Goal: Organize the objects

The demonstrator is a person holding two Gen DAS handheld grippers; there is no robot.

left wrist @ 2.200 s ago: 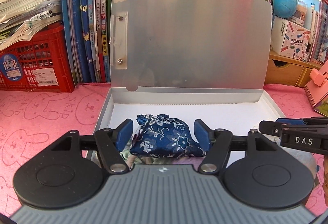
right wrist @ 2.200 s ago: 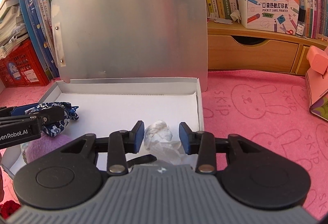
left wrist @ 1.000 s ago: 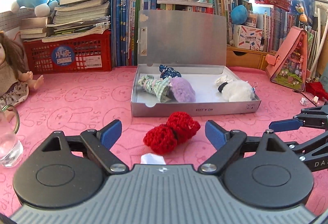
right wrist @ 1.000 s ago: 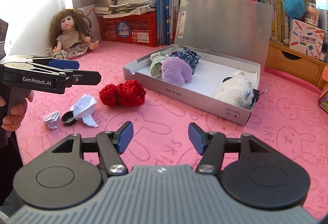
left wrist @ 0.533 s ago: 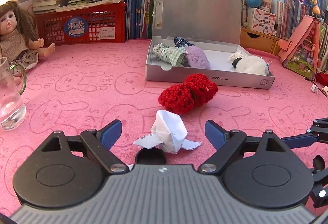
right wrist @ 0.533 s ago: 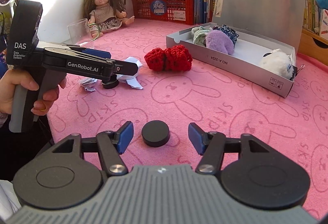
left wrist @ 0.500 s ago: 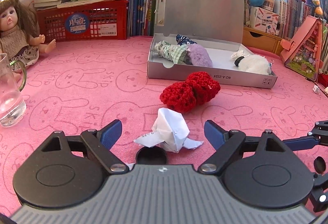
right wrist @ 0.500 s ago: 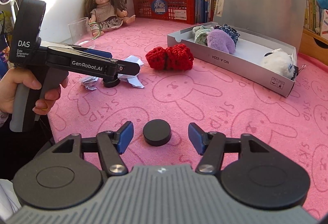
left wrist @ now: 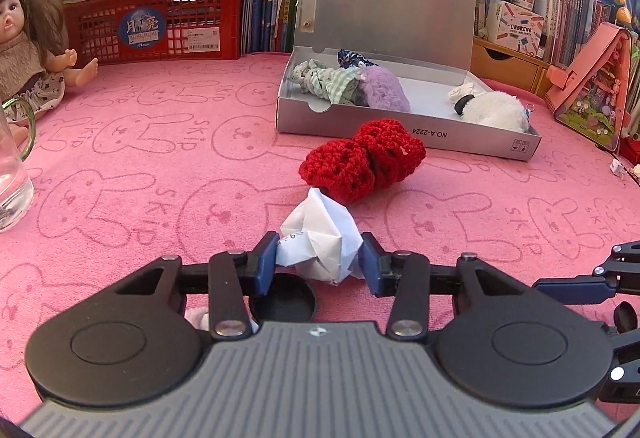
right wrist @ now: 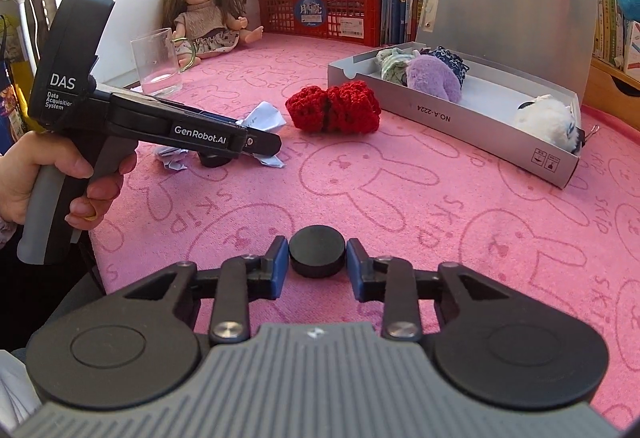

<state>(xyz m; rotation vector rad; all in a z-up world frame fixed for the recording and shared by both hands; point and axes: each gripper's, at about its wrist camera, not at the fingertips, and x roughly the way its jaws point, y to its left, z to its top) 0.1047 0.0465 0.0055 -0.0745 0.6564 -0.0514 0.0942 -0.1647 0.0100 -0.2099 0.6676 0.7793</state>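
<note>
In the left wrist view a crumpled white paper [left wrist: 320,238] lies on the pink cloth between the pads of my left gripper [left wrist: 318,264]. Its jaws are closing, and both pads touch the paper's sides. A black disc [left wrist: 282,300] lies just under the left finger. In the right wrist view my right gripper [right wrist: 317,270] is shut on another black disc [right wrist: 317,250] near the front edge. A red crochet piece [left wrist: 362,159] sits in front of the open grey box [left wrist: 400,129], which holds several soft toys.
A glass mug [right wrist: 156,63] and a doll [right wrist: 204,17] are at the far left. A red crate [left wrist: 160,25], books and plush toys line the back. A pink case [left wrist: 588,85] stands at the right. A small paper scrap [right wrist: 172,159] lies by the left gripper [right wrist: 256,145].
Both grippers' jaws have closed in: the left onto the white paper, the right onto the black disc. The left gripper sank a little toward the cloth.
</note>
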